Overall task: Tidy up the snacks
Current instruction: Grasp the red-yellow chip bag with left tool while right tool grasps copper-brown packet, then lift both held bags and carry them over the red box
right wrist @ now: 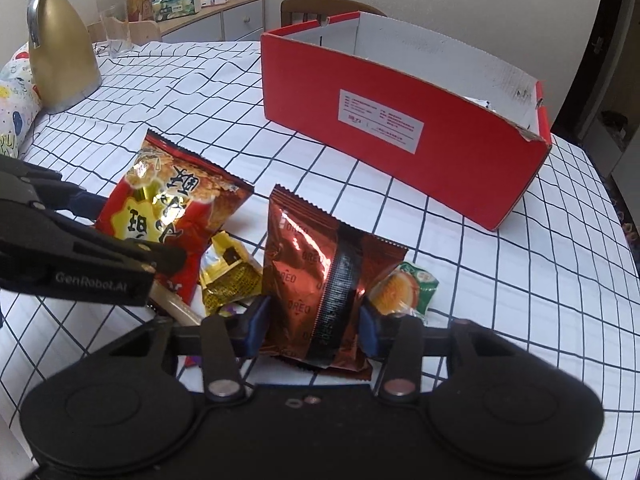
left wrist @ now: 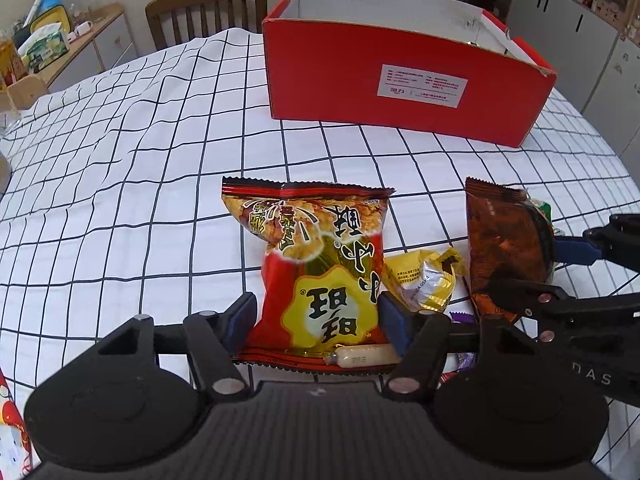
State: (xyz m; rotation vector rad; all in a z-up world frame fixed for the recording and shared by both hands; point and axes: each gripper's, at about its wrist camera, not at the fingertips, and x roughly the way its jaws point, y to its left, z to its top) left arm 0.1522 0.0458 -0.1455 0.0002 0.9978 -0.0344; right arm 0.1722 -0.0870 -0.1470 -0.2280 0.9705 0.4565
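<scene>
Left gripper (left wrist: 318,316) is clamped on the red-yellow bag (left wrist: 320,268), both pads pressed to its sides. Right gripper (right wrist: 314,322) is clamped on the Oreo bag (right wrist: 316,280) the same way. Between the two a yellow packet (right wrist: 226,276) is seen on the cloth (left wrist: 120,200); a green-orange pouch (right wrist: 404,288) lies just right of the Oreo bag. Red box (right wrist: 400,128) stands open ahead of both, nothing between. Gold jug (right wrist: 60,48) sits far left.

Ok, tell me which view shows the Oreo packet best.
The right wrist view: the Oreo packet sits centred, its back seam and repeated lettering readable, clamped in the right gripper. The left wrist view catches it only side-on at the right edge, with no lettering legible.
</scene>
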